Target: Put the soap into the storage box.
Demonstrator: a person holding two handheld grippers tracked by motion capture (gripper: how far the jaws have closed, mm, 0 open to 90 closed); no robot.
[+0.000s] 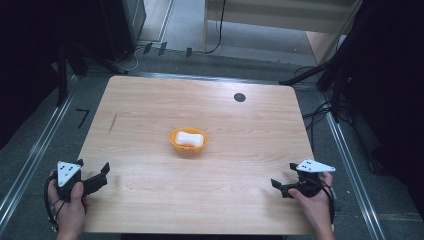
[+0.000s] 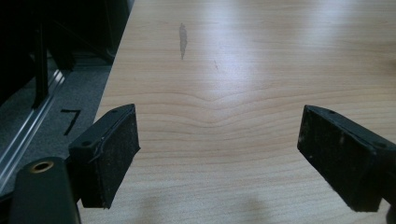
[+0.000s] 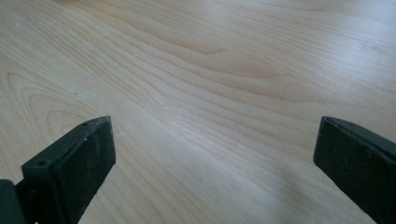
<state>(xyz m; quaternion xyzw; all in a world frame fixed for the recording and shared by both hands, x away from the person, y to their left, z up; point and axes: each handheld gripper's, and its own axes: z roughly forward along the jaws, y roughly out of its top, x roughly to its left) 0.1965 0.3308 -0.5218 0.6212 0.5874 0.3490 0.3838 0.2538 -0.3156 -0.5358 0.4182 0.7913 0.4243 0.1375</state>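
An orange bowl [image 1: 188, 141] sits near the middle of the wooden table [image 1: 150, 100], with a white block-like object [image 1: 189, 138] lying in it. My left gripper [image 1: 98, 173] rests at the table's front left corner, held in a hand, its jaws wide apart over bare wood [image 2: 219, 149]. At the front right edge, my right gripper [image 1: 279, 187] is held in the other hand, also open with nothing between its jaws [image 3: 215, 158]. Both grippers are well away from the bowl.
A small dark round spot [image 1: 239, 97] marks the table's far right part. A faint grey smear [image 2: 183, 39] lies on the wood near the left edge. Dark stands and cables [image 1: 320, 107] flank the table; a metal rail [image 1: 30, 160] runs along the floor at left.
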